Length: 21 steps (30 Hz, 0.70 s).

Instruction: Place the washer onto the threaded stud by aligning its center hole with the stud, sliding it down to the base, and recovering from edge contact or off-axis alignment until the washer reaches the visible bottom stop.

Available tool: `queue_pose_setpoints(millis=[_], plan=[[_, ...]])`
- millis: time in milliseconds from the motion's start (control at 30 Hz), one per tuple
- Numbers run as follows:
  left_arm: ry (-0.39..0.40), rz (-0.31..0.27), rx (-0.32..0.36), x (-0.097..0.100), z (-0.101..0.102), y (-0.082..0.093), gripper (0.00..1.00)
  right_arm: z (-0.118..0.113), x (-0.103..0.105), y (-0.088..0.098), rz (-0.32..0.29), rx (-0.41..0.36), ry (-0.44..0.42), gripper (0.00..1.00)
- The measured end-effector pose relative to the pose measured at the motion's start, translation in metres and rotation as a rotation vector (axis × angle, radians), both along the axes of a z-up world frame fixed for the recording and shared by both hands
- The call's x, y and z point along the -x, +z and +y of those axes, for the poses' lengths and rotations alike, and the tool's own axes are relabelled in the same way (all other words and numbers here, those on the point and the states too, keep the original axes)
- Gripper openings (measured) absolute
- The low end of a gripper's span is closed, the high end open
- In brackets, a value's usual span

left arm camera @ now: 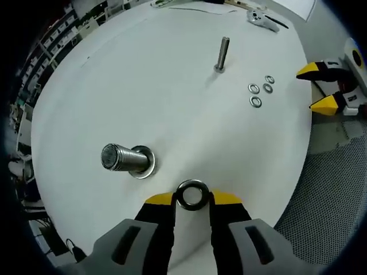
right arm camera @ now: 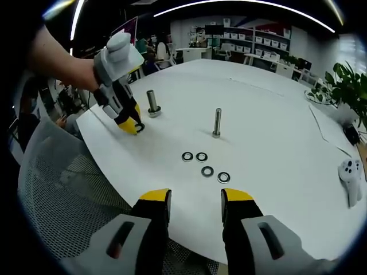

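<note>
A: What does the left gripper (left arm camera: pixel 193 199) carry?

B: Its yellow-tipped jaws pinch a washer (left arm camera: pixel 192 195) by the rim, the hole facing the camera, low over the white table (left arm camera: pixel 172 103). In the right gripper view the same gripper (right arm camera: pixel 133 125) slopes down from a person's forearm (right arm camera: pixel 57 60) toward the table's near-left edge, with the washer a dark ring at its tip.

A: And the stud?

B: The thick stud (left arm camera: pixel 123 158) stands just up and left of the held washer, apart from it, threaded end toward the camera, with a washer already round its base. A thinner stud (left arm camera: pixel 221 54) stands farther off.

A: The right gripper (right arm camera: pixel 195 205)?

B: Its jaws are spread with nothing between them, hovering over the table's near edge. In the left gripper view its yellow tips (left arm camera: pixel 321 86) poke in at the right, beyond the table rim.

A: Anything else?

B: Four loose washers (right arm camera: pixel 204 165) lie ahead of the right jaws; the left gripper view shows three (left arm camera: pixel 259 90). A white controller (right arm camera: pixel 351 177) lies at the far right. The shelves and plant behind are too small to make out.
</note>
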<state>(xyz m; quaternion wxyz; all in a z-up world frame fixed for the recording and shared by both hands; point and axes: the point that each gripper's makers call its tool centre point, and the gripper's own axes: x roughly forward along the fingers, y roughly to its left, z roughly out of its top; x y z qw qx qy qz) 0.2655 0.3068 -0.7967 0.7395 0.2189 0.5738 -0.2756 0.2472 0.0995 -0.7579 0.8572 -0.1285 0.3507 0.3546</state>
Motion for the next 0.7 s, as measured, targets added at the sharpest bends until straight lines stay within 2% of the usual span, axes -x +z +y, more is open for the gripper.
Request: queue_pose_setpoints(millis=[367,500,700], plan=[[-0.003,0.032,-0.019,0.0007,0.0005,-0.0006,0.22,0.0009,0.0001,0.0006,-0.002,-0.002,0.005,0.37],[-0.035,0.038,-0.024,0.0012,0.0012,-0.0011,0.22,0.0007,0.0004,0.0000,0.001,0.000,0.004,0.37],[-0.037,0.068,-0.063,0.0008,0.0000,-0.0016,0.21,0.0010,0.0003,0.0010,-0.002,-0.004,0.004,0.37]])
